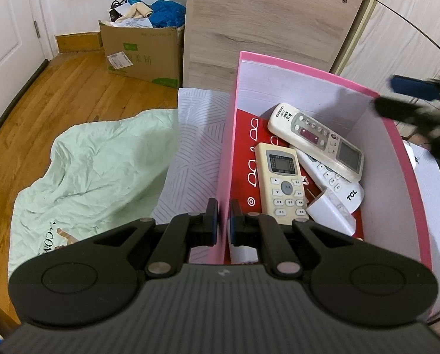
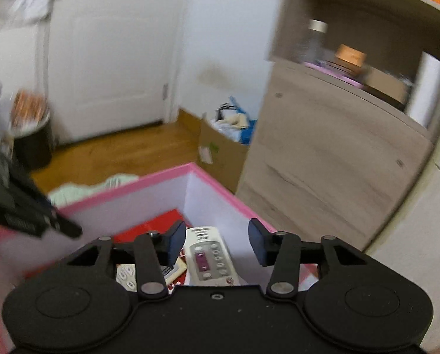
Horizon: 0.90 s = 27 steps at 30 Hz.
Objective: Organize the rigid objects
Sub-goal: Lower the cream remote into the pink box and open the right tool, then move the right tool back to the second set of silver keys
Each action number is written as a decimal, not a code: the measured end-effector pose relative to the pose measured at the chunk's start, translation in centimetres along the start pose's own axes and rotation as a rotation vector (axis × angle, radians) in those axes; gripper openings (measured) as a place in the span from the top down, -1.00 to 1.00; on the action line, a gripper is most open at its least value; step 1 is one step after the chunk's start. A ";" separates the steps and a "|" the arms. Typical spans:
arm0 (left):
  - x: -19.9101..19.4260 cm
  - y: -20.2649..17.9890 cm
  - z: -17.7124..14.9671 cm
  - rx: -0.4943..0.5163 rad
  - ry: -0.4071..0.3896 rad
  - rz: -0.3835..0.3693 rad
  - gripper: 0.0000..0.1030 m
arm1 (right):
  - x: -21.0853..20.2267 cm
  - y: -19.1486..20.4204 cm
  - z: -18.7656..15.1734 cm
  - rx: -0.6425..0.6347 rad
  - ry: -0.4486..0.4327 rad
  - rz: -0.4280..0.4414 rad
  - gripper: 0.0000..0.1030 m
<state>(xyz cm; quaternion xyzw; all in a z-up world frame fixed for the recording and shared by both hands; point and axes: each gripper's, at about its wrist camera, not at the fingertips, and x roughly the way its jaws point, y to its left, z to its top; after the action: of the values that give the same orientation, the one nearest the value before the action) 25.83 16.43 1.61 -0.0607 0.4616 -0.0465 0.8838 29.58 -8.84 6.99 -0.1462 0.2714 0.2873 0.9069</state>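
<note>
My left gripper (image 1: 223,221) is clamped on the near wall of the pink box (image 1: 230,135), angled down at it. The right gripper (image 2: 217,243) hovers over it with fingers spread, holding nothing, and the remotes (image 1: 281,183) are lying inside.

- The white TCL-marked remote control (image 1: 342,187) lies mostly hidden under the cream remote with the grey screen (image 1: 317,140).
- The black right gripper (image 1: 420,109) is motion-blurred and cut off by the left wrist view's right edge.
- The whole right wrist view is smeared; the items on the pale wooden shelf unit (image 2: 337,153) cannot be identified.
- The black left gripper (image 2: 28,209) is blurred, cropped at the left edge.
</note>
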 end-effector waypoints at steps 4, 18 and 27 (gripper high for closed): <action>0.0 0.1 0.0 -0.008 0.001 -0.002 0.88 | -1.3 -4.6 -0.2 0.331 0.101 0.033 -0.11; -0.2 0.1 0.0 -0.012 -0.003 -0.001 0.88 | -3.7 -11.9 -6.6 0.493 0.119 -0.022 -0.12; -0.5 -0.4 -0.1 -0.006 -0.014 0.024 0.88 | 1.0 -12.7 -10.6 0.448 0.078 0.009 -0.11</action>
<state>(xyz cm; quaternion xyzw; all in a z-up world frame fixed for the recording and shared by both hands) 25.47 16.04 1.98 -0.0581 0.4563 -0.0342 0.8872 33.59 -22.88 -0.76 0.0491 0.3638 0.2178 0.9043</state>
